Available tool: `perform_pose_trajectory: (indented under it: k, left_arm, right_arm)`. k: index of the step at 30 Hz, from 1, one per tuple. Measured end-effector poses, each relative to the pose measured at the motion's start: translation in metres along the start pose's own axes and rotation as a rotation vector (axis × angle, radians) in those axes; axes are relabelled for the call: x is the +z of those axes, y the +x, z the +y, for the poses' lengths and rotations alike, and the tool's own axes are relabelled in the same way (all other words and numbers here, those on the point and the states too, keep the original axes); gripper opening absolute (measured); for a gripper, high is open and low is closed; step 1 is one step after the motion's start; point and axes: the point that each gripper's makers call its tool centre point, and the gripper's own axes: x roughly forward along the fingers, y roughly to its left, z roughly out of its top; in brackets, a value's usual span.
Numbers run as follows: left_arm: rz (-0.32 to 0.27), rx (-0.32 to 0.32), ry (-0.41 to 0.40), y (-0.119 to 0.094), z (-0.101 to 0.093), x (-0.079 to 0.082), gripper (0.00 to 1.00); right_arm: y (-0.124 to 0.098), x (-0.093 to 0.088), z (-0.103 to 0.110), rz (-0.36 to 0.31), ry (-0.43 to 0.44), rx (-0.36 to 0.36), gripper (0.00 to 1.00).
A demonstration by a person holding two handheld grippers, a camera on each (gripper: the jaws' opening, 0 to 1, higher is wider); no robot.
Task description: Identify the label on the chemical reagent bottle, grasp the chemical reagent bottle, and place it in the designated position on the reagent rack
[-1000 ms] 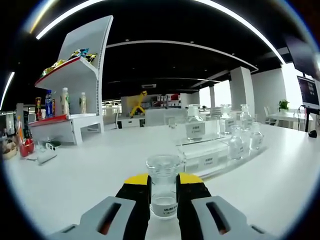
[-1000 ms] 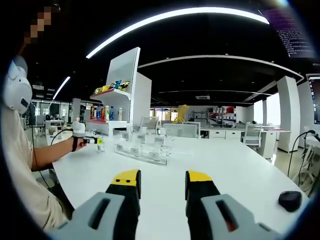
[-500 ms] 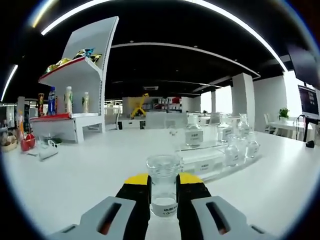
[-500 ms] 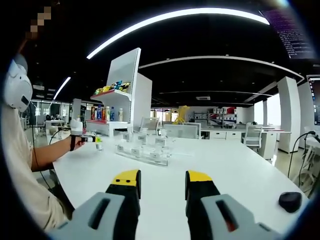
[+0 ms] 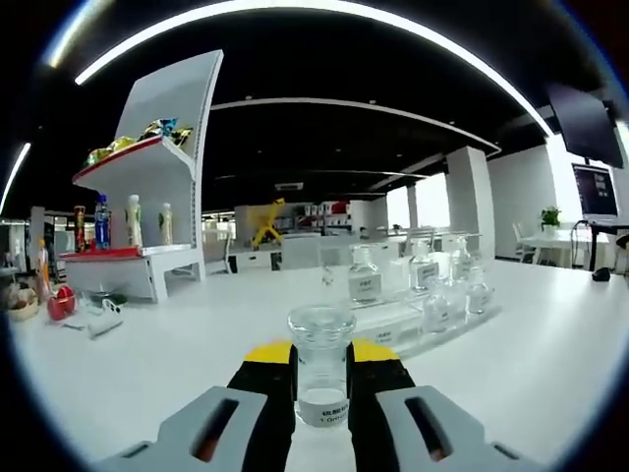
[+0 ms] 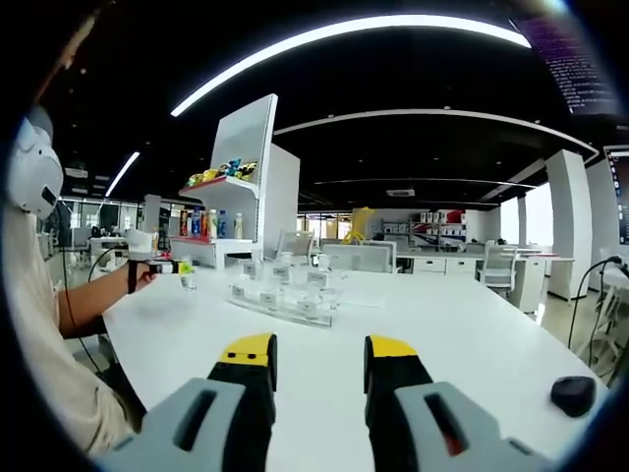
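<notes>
The reagent bottle (image 5: 321, 366) is gripped by the left tongs (image 5: 321, 379) above the table (image 5: 177, 344); the reagent rack (image 5: 408, 320) at one o'clock remains unreached. The right tongs (image 6: 317, 379) are held open, empty.

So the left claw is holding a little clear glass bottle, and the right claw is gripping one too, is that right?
Not quite. The left claw is indeed shut on the small clear reagent bottle, as the left gripper view shows. But the right claw holds nothing: in the right gripper view its jaws stand apart, with only the white table between them.
</notes>
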Motion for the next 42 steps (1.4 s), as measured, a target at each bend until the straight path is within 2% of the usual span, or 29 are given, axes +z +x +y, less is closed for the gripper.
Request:
perform_pose_trajectory:
  k: [6, 13, 17, 20, 25, 36, 42]
  left_arm:
    - [-0.018, -0.031, 0.021, -0.016, -0.011, 0.009, 0.19]
    - [-0.019, -0.048, 0.019, -0.032, -0.012, 0.012, 0.19]
    - [-0.028, -0.070, 0.019, -0.042, -0.016, 0.021, 0.19]
    - [-0.031, -0.075, 0.054, -0.046, -0.017, 0.030, 0.19]
    - [-0.048, -0.101, 0.034, -0.050, -0.021, 0.045, 0.19]
    - [-0.077, -0.148, 0.049, -0.045, -0.030, 0.076, 0.19]
    - [-0.093, -0.162, 0.052, -0.029, -0.038, 0.089, 0.19]
  right_arm:
    - [0.001, 0.001, 0.004, -0.005, 0.001, 0.012, 0.35]
    - [0.002, 0.003, 0.009, -0.013, 0.000, 0.028, 0.35]
    - [0.004, 0.001, 0.012, -0.007, 0.001, 0.033, 0.35]
    - [0.006, 0.002, 0.015, -0.009, 0.000, 0.039, 0.35]
    - [0.009, 0.000, 0.019, -0.009, 0.002, 0.052, 0.35]
    - [0.012, -0.002, 0.024, -0.004, 0.004, 0.066, 0.35]
    - [0.010, 0.001, 0.025, -0.011, 0.000, 0.064, 0.35]
